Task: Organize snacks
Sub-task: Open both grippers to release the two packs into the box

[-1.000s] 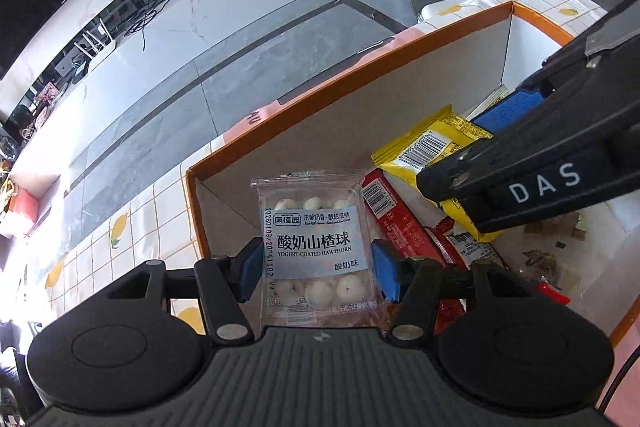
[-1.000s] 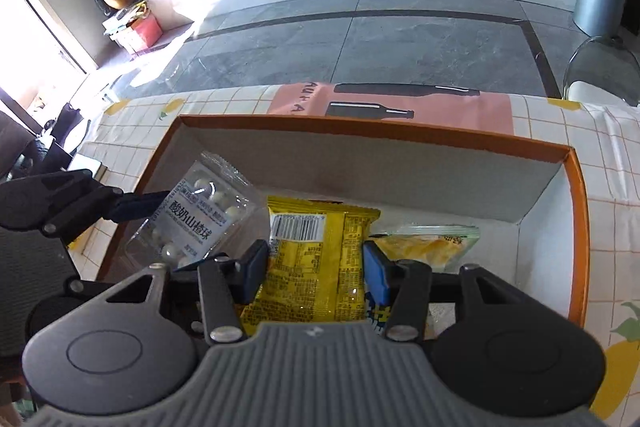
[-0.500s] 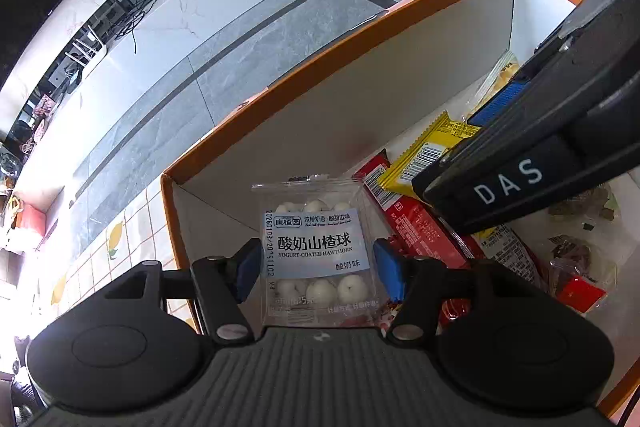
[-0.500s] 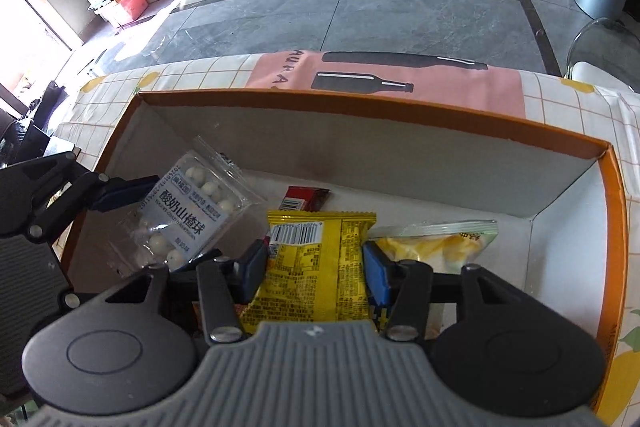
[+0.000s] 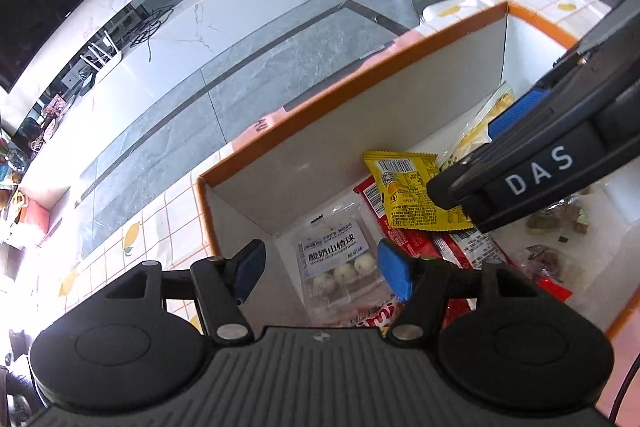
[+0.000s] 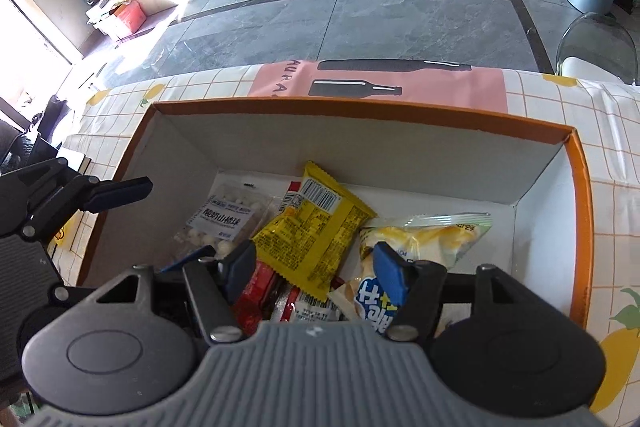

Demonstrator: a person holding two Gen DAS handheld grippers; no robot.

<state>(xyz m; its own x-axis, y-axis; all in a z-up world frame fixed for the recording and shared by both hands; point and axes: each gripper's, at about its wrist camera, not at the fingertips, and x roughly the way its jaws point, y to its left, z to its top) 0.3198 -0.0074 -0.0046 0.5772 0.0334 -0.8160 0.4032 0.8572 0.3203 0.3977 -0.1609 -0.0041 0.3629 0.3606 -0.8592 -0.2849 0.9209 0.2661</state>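
Both grippers hang over the near edge of the box [image 6: 440, 131], tilted down into it, which suits dropping packets inside rather than carrying them.

Left gripper [image 5: 320, 263]: jaws opening, pads clear of everything. The hawthorn ball packet [image 5: 338, 261] lies below and between them on the box floor in the near left corner, released. It lies flat, label up, long axis running near to far, top seam toward the far wall.

Right gripper [image 6: 312, 267]: jaws opening, with nothing pressed between the pads. The yellow packet [image 6: 316, 227] rests loose on top of the red packets [image 6: 260, 291], barcode end toward the far wall, long axis near to far and leaning to the left. That it sits propped on other packets suggests it was dropped, not laid.

To its right lies the pale chip bag [image 6: 420, 239], long axis left to right, partly under the right pad.

Beyond, the far wall of the box stands on a checked tablecloth [image 6: 560, 103] with a pink bottle-print mat [image 6: 480, 83] behind it.

Judgement: both items appear delivered; withdrawal seems next.
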